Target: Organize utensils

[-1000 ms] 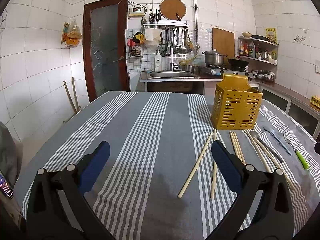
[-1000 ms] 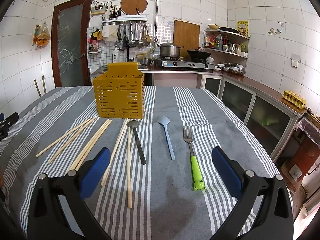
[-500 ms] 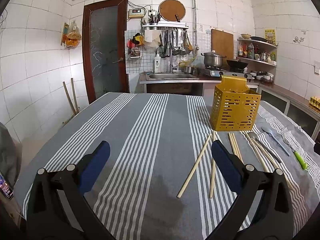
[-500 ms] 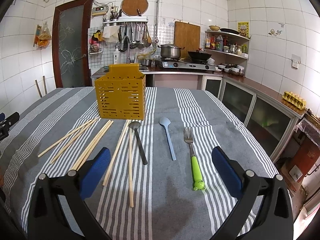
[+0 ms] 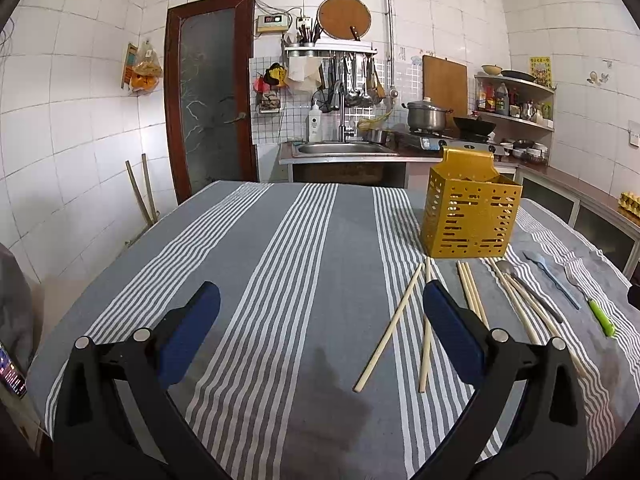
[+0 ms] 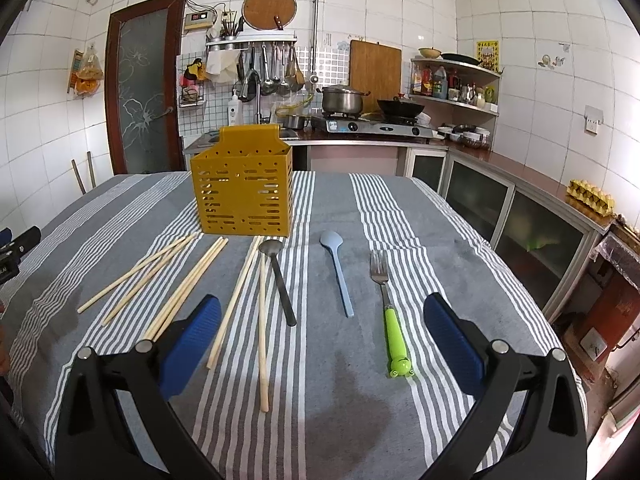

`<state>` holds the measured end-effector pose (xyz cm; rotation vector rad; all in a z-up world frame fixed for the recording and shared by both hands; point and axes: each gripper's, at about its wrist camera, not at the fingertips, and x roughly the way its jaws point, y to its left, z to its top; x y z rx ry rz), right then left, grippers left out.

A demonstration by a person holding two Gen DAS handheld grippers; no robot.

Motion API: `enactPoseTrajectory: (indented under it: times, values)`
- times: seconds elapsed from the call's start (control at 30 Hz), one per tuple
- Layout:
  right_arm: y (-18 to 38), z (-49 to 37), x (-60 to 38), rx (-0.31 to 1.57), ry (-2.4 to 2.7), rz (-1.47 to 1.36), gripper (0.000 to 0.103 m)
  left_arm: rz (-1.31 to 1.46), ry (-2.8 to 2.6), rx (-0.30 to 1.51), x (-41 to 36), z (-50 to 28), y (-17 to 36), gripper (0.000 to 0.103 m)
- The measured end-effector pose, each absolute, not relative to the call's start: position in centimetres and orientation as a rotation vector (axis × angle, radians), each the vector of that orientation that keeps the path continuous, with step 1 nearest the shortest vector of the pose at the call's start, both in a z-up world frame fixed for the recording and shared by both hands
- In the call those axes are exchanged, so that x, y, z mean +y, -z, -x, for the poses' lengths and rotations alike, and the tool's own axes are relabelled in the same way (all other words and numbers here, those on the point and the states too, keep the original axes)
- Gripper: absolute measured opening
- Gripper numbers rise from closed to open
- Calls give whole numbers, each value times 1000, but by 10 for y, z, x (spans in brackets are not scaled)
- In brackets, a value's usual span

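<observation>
A yellow perforated utensil holder (image 6: 242, 196) stands on the striped tablecloth; it also shows in the left wrist view (image 5: 470, 216). In front of it lie several wooden chopsticks (image 6: 188, 280), a dark metal spoon (image 6: 278, 276), a light blue spoon (image 6: 338, 268) and a fork with a green handle (image 6: 390, 312). My right gripper (image 6: 322, 328) is open and empty, low over the cloth, near the handle ends of the spoons and fork. My left gripper (image 5: 320, 320) is open and empty, left of the chopsticks (image 5: 390, 328).
The table's striped cloth (image 5: 280, 260) spreads left of the holder. The left gripper's edge shows at the far left of the right wrist view (image 6: 16, 244). Behind the table are a sink counter (image 5: 340, 152), a stove with pots (image 6: 372, 120) and a brown door (image 5: 208, 92).
Both grippers have tilted or shifted slightly; the holder and utensils sit a little lower and nearer in both views. Nothing was picked up; both stay open.
</observation>
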<state>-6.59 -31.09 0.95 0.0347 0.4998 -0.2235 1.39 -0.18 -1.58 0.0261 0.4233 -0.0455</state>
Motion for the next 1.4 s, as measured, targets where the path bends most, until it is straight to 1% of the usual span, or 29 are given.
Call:
enactPoseTrajectory:
  times: [0.57, 0.87, 1.4]
  values:
    - [-12, 64, -312, 500, 218, -32, 99, -37, 52, 420, 0, -17, 17, 98]
    - [-15, 57, -316, 507, 206, -50, 99, -63, 88, 427, -12, -26, 15, 98]
    - [-10, -14, -355, 602, 167, -75, 99, -80, 223, 603, -38, -105, 32, 98]
